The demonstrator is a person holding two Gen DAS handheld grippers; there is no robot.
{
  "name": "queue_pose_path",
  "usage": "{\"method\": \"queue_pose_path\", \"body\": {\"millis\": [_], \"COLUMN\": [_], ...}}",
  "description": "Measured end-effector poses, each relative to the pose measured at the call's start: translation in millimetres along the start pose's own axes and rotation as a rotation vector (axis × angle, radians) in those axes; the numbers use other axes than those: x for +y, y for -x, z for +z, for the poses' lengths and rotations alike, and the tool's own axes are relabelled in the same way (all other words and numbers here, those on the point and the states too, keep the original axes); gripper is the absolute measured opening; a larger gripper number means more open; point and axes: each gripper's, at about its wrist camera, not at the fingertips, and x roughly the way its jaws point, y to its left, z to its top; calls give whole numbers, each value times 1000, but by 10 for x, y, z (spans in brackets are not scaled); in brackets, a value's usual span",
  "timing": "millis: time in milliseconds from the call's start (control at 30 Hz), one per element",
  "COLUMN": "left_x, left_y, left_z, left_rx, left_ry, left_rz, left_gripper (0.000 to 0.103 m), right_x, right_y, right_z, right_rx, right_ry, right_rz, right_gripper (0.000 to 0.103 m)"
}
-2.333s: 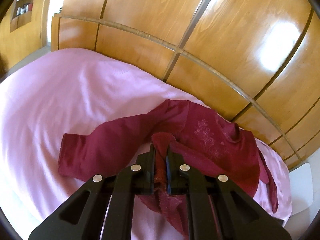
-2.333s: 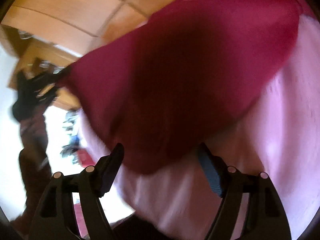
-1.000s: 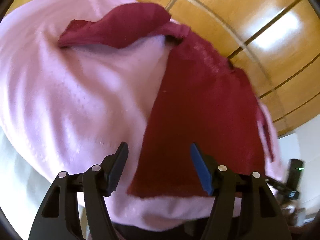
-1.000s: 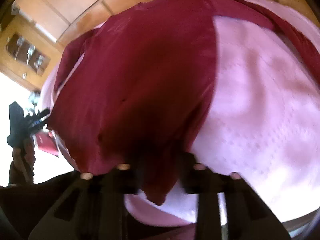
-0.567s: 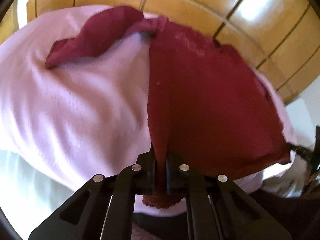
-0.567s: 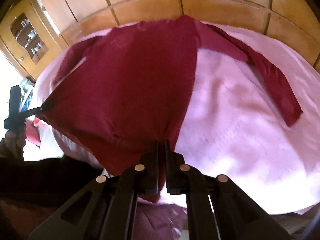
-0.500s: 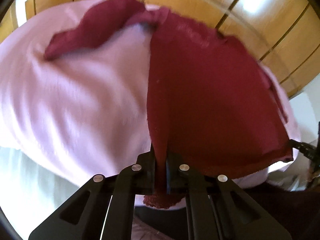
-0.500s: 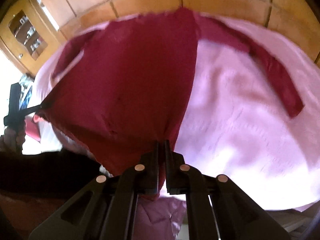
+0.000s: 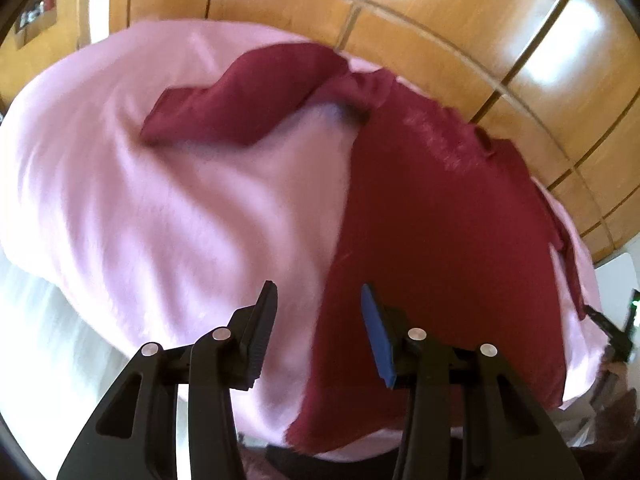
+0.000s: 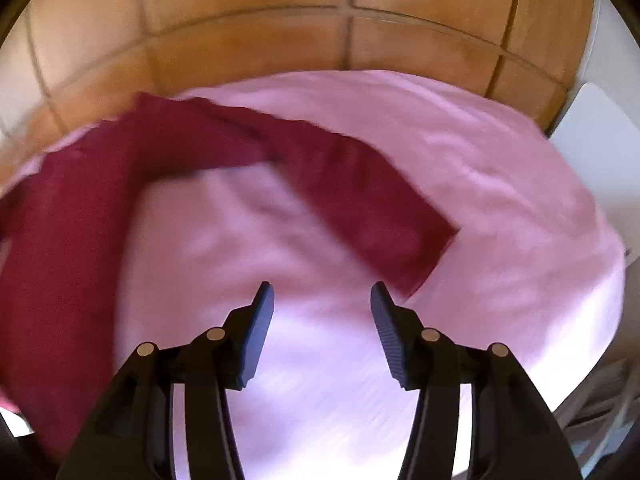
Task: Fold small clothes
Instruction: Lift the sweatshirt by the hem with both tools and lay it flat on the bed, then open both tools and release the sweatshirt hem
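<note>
A dark red long-sleeved top (image 9: 432,240) lies spread flat on a pink bed cover (image 9: 160,208). In the left wrist view its body runs down to the near edge of the bed and one sleeve (image 9: 248,100) stretches up and left. My left gripper (image 9: 318,300) is open and empty above the top's left bottom edge. In the right wrist view the top's body (image 10: 60,248) is at the left and its other sleeve (image 10: 360,204) reaches right. My right gripper (image 10: 322,300) is open and empty over bare cover, just short of the sleeve's cuff.
Wooden panelled wardrobe doors (image 9: 440,20) stand behind the bed, also in the right wrist view (image 10: 280,12). A white surface (image 10: 600,136) is at the far right past the bed. The bed's near edge drops off at the left (image 9: 36,340).
Both grippers were shut on the top's bottom hem, holding it stretched. Both have since opened and let go; the top lies flat. The right gripper has swung right toward the sleeve.
</note>
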Motion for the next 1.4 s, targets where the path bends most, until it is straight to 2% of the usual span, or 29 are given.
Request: {"method": "queue_pose_path", "body": {"millis": [67,100,133,167,200,267,333,467,600,667,733,767,867,967,1000,1067,1100,1133,1167,1200,1233,1267,1300,1400], "left_x": [-90,-165,-252,-341,-370,-551,-692,-938,-1183,-1252,-1313,-1337,-1370,-1368,-1363,-1373,-1373,-1369,-1359,-1330,-1258,-1180,-1108,-750], "left_y": [14,-10,-35,-64,-52,-98,-146,-324,-533,-603,-670,-704,-807,-920,-944,-964,-959,-934,-920,-895,-843,-795,-754,-598], "left_z": [43,60,73,79,53,11,-24,-63,-57,-50,-48,-49,-60,-72,-73,-68,-64,-53,-44,-25,24,75,124,278], "left_rx": [-10,-10,-9,-5,-2,5,14,54,87,100,111,116,136,159,162,160,157,149,143,131,112,95,79,8], "left_ry": [-18,-26,-38,-56,-74,-133,-190,-264,-319,-329,-340,-344,-341,-329,-329,-330,-330,-329,-326,-316,-294,-270,-249,-153], "left_rz": [-15,-25,-38,-46,-48,-43,-51,-74,-85,-94,-94,-92,-85,-69,-63,-58,-58,-62,-66,-69,-70,-67,-58,33], "left_gripper": [43,43,43,43,43,43,43,43,43,43,43,43,43,43,43,43,43,43,43,43,43,43,43,43], "right_x": [-34,-71,-117,-144,-199,-304,-437,-754,-1163,-1311,-1390,-1454,-1636,-1607,-1565,-1488,-1409,-1345,-1255,-1124,-988,-841,-616,91], "right_y": [-217,-323,-391,-412,-383,-164,172,687,756,563,224,-51,-509,-852,-931,-996,-960,-902,-802,-678,-583,-504,-381,-163], "right_z": [50,76,79,103,118,176,291,596,1049,1263,1436,1510,1498,1521,1519,1567,1581,1571,1568,1567,1554,1541,1496,1340], "right_rx": [30,49,69,79,71,23,-61,-190,-239,-207,-132,-64,55,88,96,92,69,33,-3,-43,-75,-103,-127,-147], "right_ry": [15,15,15,20,20,-14,-52,-136,-260,-302,-328,-350,-399,-428,-436,-406,-373,-351,-328,-298,-276,-254,-218,-100], "right_rz": [-84,-114,-112,-102,-106,-80,-42,13,17,2,-67,-98,-158,-198,-206,-254,-316,-354,-367,-361,-342,-306,-230,-30], "right_gripper": [46,40,25,19,4,4,4,4,4,4,4,4,4,5,10,36,64,71,71,77,85,87,89,91]}}
